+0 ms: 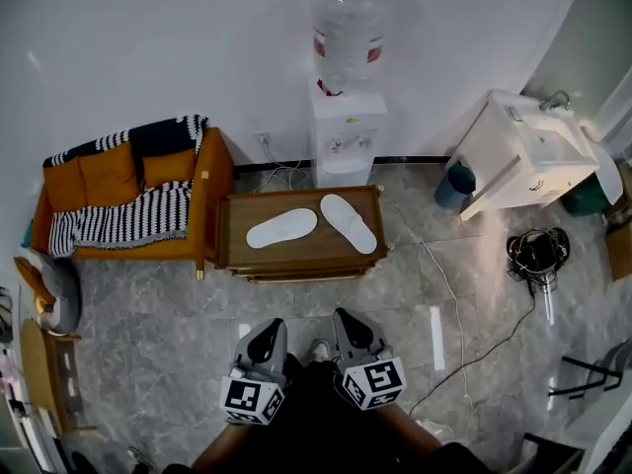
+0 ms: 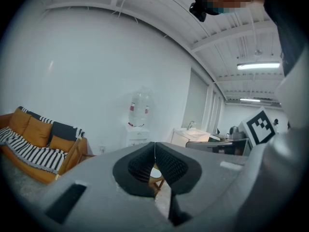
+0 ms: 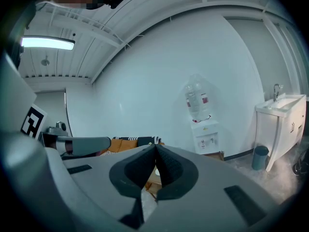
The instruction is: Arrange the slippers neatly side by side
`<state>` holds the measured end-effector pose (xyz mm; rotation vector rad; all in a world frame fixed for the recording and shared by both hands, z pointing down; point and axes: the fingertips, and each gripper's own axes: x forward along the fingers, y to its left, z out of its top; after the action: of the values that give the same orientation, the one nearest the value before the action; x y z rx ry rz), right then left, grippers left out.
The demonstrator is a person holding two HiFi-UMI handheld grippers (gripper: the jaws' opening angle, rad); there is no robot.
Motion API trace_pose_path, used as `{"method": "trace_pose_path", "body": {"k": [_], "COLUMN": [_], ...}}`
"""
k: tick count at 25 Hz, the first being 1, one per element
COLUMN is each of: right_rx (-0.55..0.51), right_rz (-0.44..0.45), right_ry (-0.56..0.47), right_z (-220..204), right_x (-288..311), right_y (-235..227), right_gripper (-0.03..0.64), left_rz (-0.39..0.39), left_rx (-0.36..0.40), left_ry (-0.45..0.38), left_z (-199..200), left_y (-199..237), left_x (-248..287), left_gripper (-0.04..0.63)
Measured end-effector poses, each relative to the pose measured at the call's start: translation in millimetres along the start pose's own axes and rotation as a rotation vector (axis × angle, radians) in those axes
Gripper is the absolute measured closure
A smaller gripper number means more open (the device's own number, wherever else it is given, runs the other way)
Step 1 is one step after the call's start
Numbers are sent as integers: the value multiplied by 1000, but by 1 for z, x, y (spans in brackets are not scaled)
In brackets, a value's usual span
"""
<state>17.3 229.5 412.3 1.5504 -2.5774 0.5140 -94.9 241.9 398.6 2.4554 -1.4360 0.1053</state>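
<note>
Two white slippers lie on a low wooden table [image 1: 296, 260] in the head view. The left slipper [image 1: 281, 227] points up to the right, the right slipper [image 1: 348, 222] slants down to the right, and their toes nearly meet in a V. My left gripper [image 1: 267, 342] and right gripper [image 1: 353, 328] hover close to my body, well short of the table. Both are shut with nothing between the jaws. In the left gripper view the gripper [image 2: 155, 144] has its pads meeting, and the right gripper [image 3: 155, 146] looks the same in its own view.
An orange sofa [image 1: 128, 200] with a striped blanket stands left of the table. A water dispenser [image 1: 348, 117] is behind it against the wall. A white sink cabinet [image 1: 523, 156] and a dark appliance [image 1: 536, 255] with a trailing cable sit at right.
</note>
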Motion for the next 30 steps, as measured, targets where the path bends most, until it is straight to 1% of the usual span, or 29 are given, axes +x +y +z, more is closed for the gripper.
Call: {"method": "trace_pose_path", "body": {"k": [5,12,19,21,27,30], "right_rx": [13,13,27,23,20,7], "right_rz": [-14,-47,-97,-103,-119,-126], "right_ry": [15,17,26,34,66,91], "right_z": [-3,-7,-3,-1,-4,-7], "right_x": [7,14,27,37,70,90], "right_y": [-21,-50,-78,-87,-115,-132], "right_gripper": [604,604,604,604,604,604], "left_rz": [3,-39,-61,-70,-43,-43], "left_rx": [-2,11,8,15,-24,-27], "left_ry": [12,22,21,16,44,50], "left_z": [3,-3,6,9,0,1], "left_y": [-5,-12,-8,-5,16,23], "left_x": [17,47,79,89,116,132], "left_gripper": [578,578,578,578,578,578]}}
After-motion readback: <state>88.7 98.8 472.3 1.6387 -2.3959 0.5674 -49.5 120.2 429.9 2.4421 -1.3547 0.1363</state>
